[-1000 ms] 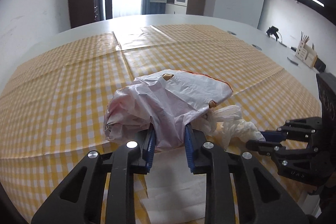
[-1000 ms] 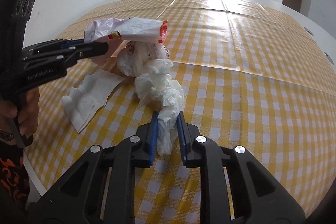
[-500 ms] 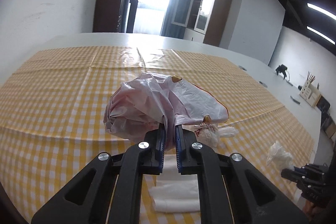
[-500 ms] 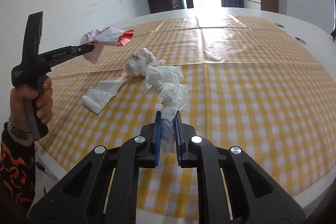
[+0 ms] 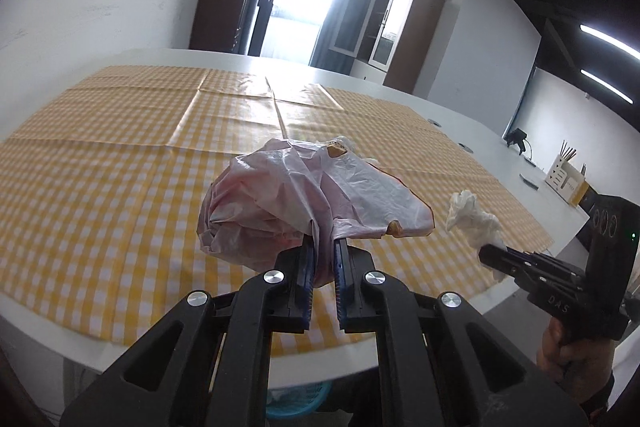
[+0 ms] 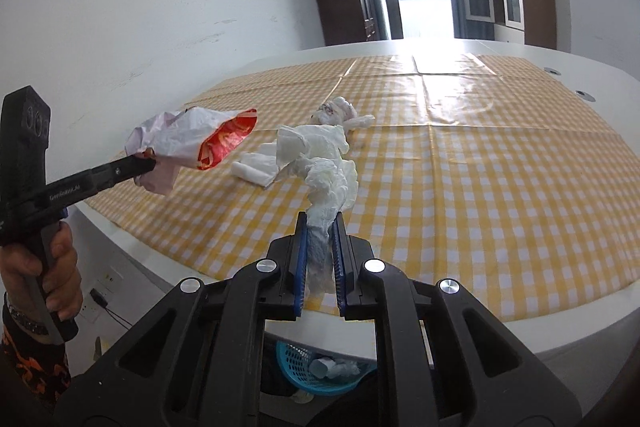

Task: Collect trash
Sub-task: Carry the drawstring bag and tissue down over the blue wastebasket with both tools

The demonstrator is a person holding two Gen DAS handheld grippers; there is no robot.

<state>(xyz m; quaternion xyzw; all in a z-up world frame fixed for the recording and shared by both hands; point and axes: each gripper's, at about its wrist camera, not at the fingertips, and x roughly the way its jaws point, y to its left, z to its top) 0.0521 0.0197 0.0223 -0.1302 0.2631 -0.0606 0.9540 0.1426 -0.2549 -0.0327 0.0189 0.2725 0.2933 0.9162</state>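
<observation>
My left gripper [image 5: 322, 251] is shut on a crumpled white and red wrapper [image 5: 304, 195] and holds it in the air above the table's near edge; the wrapper also shows in the right wrist view [image 6: 192, 141]. My right gripper [image 6: 320, 227] is shut on a crumpled white tissue [image 6: 330, 183], lifted off the cloth; the tissue also shows in the left wrist view [image 5: 474, 213]. A folded white napkin [image 6: 256, 169] and a small stained tissue wad [image 6: 340, 109] lie on the yellow checked tablecloth [image 6: 480, 167].
A blue basket [image 6: 320, 371] holding some trash stands on the floor below the table's near edge; it also shows in the left wrist view [image 5: 296, 401]. A white pen holder [image 5: 566, 179] stands at the table's far right. Cabinets and a bright doorway stand behind.
Both grippers have lifted and pulled back toward the table's near edge with their trash. The blue basket below has come into view.
</observation>
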